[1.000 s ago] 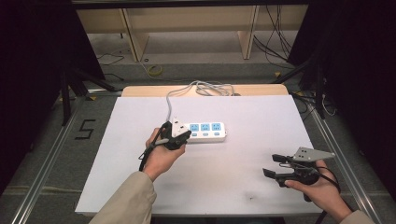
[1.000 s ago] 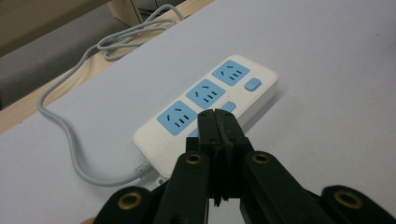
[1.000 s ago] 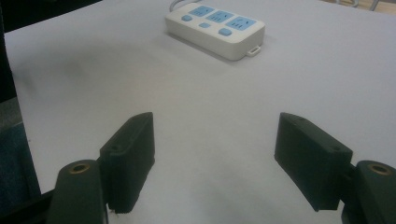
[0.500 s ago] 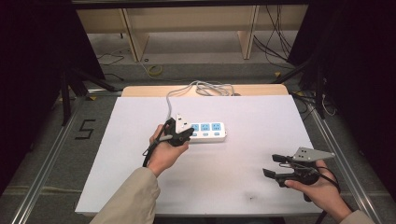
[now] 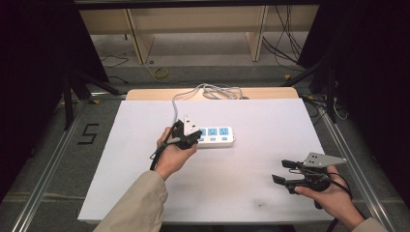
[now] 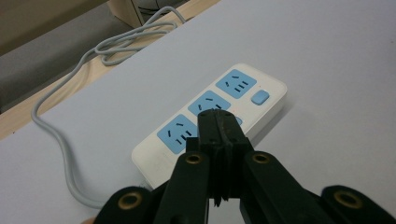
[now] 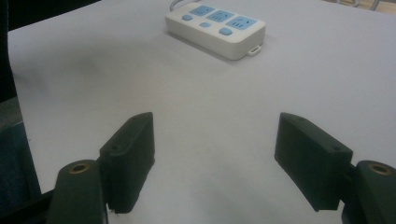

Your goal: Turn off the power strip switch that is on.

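A: Start at the left. Where's the left gripper [image 5: 190,137]?

B: Its jaws are clenched together with nothing between them, tips poised over the near edge of the power strip [image 5: 215,136], above the middle switch. In the left gripper view the closed tips [image 6: 218,122] overlap that button.

A: And the strip itself?

B: Mid-table on the white sheet [image 5: 145,193], long axis running left to right, its grey cord [image 5: 203,92] looping off toward the far edge.

A: The right gripper [image 5: 285,172]?

B: Released, jaws wide apart, held low near the right front corner, well apart from the strip, which lies ahead of it [image 7: 215,24]. I'd judge the left hand far nearer for pressing a switch
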